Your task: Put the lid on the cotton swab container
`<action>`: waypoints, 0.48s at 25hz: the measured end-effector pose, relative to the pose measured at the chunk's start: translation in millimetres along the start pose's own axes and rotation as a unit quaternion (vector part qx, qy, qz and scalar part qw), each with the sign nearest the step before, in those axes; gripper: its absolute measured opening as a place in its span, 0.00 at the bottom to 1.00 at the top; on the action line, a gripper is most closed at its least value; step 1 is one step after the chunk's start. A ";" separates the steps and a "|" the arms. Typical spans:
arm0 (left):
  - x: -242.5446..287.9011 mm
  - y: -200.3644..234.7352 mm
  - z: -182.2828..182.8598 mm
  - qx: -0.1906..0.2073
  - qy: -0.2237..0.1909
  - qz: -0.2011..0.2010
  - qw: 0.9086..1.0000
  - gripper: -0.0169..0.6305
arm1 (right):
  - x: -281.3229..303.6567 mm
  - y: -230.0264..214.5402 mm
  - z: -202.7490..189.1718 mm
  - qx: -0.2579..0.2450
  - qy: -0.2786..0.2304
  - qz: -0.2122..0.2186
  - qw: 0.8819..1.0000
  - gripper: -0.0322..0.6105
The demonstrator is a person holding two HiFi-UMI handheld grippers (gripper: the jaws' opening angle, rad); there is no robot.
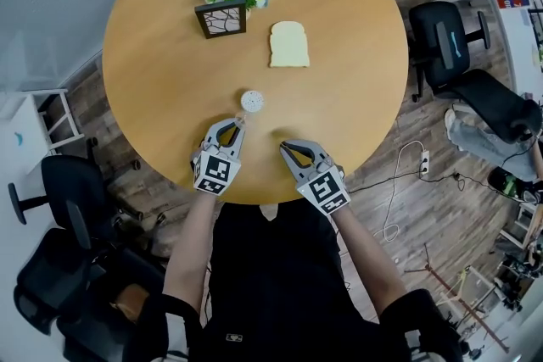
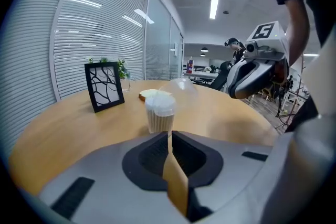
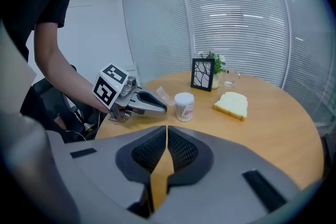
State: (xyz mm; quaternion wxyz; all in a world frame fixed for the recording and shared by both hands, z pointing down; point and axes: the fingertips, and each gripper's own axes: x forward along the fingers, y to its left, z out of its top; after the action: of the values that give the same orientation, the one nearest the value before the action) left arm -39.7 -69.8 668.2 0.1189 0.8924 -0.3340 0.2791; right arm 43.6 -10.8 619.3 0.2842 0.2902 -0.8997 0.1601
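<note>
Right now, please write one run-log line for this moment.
left gripper: shut on lid, near container | right gripper: shut, empty | container: upright, uncovered

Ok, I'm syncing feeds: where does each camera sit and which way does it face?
Head view: on the head, steeply down at the table; forearms, left gripper, right gripper show.
Left gripper view: on the left gripper, along its shut jaws pinching a clear lid, toward the cotton swab container; right gripper at right.
Right gripper view: on the right gripper, along its shut empty jaws; left gripper at left.
Shared: all three show container and bread.
</note>
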 end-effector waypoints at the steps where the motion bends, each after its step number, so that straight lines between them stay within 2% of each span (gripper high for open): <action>1: 1.6 0.5 0.1 -0.001 0.000 0.000 1.000 0.04 | 0.7 -1.9 0.8 0.001 -0.002 0.000 1.000 0.06; 3: 5.1 1.0 0.2 -0.002 0.001 0.001 1.000 0.07 | 1.6 -4.5 1.3 0.002 -0.004 0.000 1.000 0.06; 7: 11.9 5.7 -0.1 0.008 0.004 0.013 1.000 0.27 | 6.2 -7.3 -1.8 0.003 -0.002 0.006 1.000 0.06; 12: 19.9 9.7 1.0 0.009 0.005 0.014 1.000 0.38 | 9.4 -8.3 -2.9 0.002 0.003 0.013 1.000 0.06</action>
State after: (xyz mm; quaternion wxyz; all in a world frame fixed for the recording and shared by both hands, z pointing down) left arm -33.4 -88.0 679.1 0.1086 0.8873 -0.3435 0.2880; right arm 43.6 -20.1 628.2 0.2840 0.2787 -0.9023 0.1661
